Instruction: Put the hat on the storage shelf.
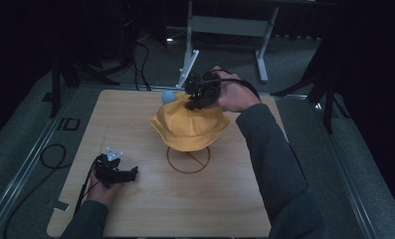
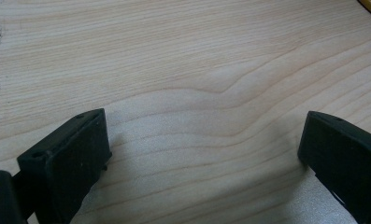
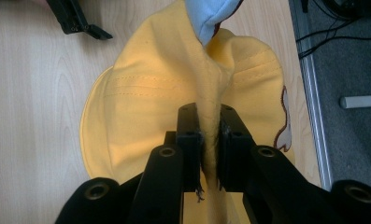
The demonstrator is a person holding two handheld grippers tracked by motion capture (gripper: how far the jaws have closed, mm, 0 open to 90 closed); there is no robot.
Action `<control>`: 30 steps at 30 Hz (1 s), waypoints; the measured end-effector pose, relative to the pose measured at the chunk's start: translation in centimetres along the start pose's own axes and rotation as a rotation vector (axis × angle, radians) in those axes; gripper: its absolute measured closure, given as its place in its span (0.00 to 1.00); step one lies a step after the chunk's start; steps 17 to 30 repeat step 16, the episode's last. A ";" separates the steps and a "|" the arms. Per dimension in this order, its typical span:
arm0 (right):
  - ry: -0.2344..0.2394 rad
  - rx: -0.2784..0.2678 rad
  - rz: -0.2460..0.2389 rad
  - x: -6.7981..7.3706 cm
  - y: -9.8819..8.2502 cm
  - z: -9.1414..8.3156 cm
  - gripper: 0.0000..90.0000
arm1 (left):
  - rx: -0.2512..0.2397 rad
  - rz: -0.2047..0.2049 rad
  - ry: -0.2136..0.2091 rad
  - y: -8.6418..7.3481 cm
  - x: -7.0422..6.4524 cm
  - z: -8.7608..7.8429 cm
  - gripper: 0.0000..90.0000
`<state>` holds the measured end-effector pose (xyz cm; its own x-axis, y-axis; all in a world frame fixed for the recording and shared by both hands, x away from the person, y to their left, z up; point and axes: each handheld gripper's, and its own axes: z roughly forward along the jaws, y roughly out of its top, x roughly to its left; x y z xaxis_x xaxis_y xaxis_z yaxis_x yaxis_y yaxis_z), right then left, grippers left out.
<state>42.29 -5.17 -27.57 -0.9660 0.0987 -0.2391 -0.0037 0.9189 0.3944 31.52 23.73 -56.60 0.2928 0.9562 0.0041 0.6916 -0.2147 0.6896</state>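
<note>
Above the table, the right gripper pinches a fold of the yellow hat, seemingly loosely; the left gripper rests spread, its 2 jaws empty.

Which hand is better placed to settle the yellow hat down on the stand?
Probably the right. The right hand-held gripper already pinches a fold of the yellow fabric hat above the wooden ring-based stand. The left hand-held gripper rests open on the light wooden table, apart from the hat.

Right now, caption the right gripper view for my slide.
Right gripper pinches a raised fold of the yellow hat above the wooden table.
</note>
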 end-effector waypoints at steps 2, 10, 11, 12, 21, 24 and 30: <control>-0.002 0.002 0.000 0.0 0.0 0.0 0.89 | 0.000 0.000 0.000 0.0 0.0 0.0 0.03; -0.050 -0.011 0.051 0.0 -0.4 -0.6 0.58 | -0.001 0.000 0.000 0.0 0.0 0.0 0.02; -0.081 -0.023 0.071 -0.2 -0.6 -1.0 0.43 | -0.001 0.000 0.000 0.0 0.0 0.0 0.02; -0.097 -0.028 0.078 -0.2 -0.7 -1.2 0.41 | 0.000 0.000 -0.001 0.0 0.0 0.0 0.03; -0.130 -0.051 0.098 -0.2 -1.2 -1.8 0.35 | 0.000 0.000 -0.001 0.0 0.0 0.0 0.02; -0.130 -0.051 0.098 -0.2 -1.2 -1.8 0.35 | 0.000 0.000 -0.001 0.0 0.0 0.0 0.02; -0.130 -0.051 0.098 -0.2 -1.2 -1.8 0.35 | 0.000 0.000 -0.001 0.0 0.0 0.0 0.02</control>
